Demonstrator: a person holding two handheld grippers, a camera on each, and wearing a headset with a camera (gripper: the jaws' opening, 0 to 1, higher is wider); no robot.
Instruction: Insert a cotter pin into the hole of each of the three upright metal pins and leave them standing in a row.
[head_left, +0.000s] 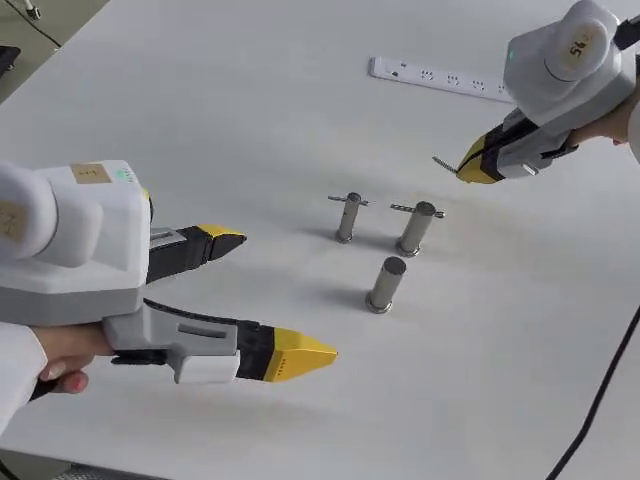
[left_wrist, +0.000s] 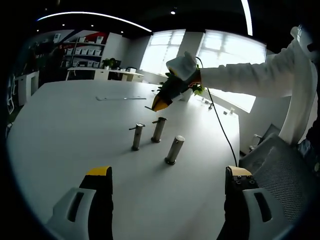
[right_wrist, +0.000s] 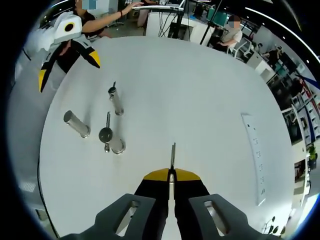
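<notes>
Three upright metal pins stand on the white table. The far-left pin (head_left: 347, 217) and the far-right pin (head_left: 417, 228) each carry a cotter pin through the top; the near pin (head_left: 385, 284) has none. My right gripper (head_left: 468, 166) hovers above and to the right of them, shut on a thin cotter pin (right_wrist: 173, 156) that sticks out past its yellow tips. My left gripper (head_left: 268, 300) is open at the near left, level with the pins, nothing between its fingers (left_wrist: 98, 176). The near pin (left_wrist: 174, 149) stands straight ahead of it.
A white power strip (head_left: 440, 80) lies at the far side of the table. A black cable (head_left: 600, 395) runs down the right edge. In the right gripper view, people sit at desks beyond the table.
</notes>
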